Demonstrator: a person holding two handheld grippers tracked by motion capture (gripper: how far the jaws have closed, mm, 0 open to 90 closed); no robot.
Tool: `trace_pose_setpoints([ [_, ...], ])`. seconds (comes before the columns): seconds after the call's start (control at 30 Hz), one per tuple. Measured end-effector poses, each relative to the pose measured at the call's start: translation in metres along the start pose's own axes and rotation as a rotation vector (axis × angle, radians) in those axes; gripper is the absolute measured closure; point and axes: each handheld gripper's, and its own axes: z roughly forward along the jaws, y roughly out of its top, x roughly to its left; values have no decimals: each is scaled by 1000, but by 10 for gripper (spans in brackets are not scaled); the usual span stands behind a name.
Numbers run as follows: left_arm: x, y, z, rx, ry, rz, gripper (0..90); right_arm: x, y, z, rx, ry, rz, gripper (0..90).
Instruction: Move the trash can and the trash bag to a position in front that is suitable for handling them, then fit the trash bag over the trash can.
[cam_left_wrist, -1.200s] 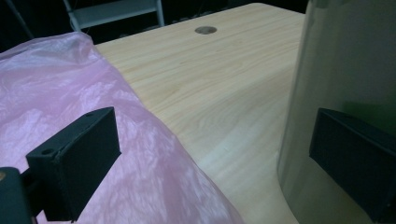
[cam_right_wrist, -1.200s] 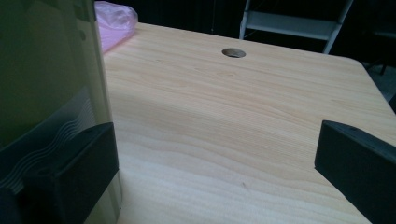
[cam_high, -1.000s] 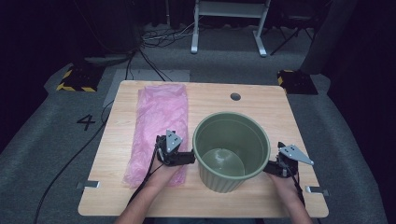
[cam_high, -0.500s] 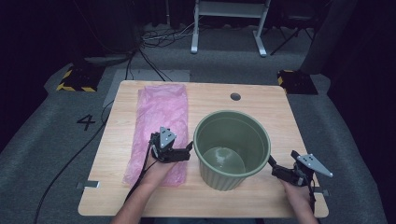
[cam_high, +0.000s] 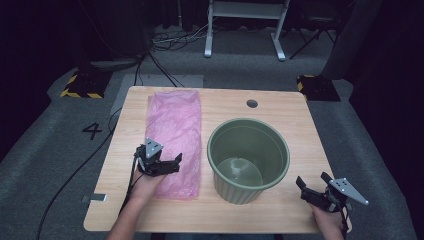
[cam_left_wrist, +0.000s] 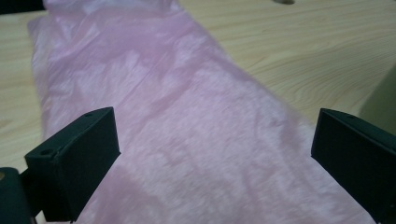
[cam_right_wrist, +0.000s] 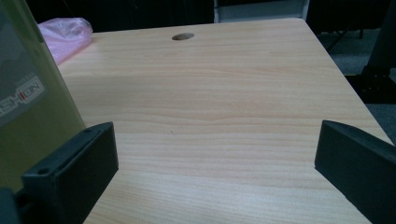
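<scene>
Plastic, pink and crinkled, lies flat along the left half of the wooden table (cam_high: 300, 120) — a thin pink plastic bag (cam_high: 175, 135) stretched from the far edge toward the person's side. Just to its right stands a green plastic bin (cam_high: 248, 159), upright and empty, its rim close beside the bag's long edge; whether the two touch cannot be told from above.

The left gripper (cam_high: 170, 162) hovers over the near part of the bag, its jaws spread wide and pointing toward the bin. In the left gripper view the bag (cam_left_wrist: 201, 140) fills the space between the two black jaws, which stand well apart with nothing pinched between them; a sliver of the green bin (cam_left_wrist: 380, 105) shows at the right edge.

The right gripper (cam_high: 311, 187) sits near the table's near right corner, apart from the bin, jaws also spread and holding nothing. In the right gripper view the bin's wall (cam_right_wrist: 32, 112) rises at the left, bearing part of a printed label, with bare wood between the jaws — and farther off, the bunched far end of the bag (cam_right_wrist: 65, 32) and a round cable hole (cam_right_wrist: 183, 36) in the tabletop.
</scene>
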Motion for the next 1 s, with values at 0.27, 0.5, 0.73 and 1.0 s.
trace_pose_setpoints([
  [0.27,11,-17,11,72,42,-35,11,-3,-2,1,2,-7,4,0],
  [0.5,10,-22,22,230,20,-31,3,-4,-2,1,-3,0,12,0],
  [0.73,-6,-33,9,279,-40,20,0,-6,-2,1,-1,4,25,0],
  [1.0,-28,-48,-16,285,-72,76,0,-7,-2,1,0,7,28,0],
])
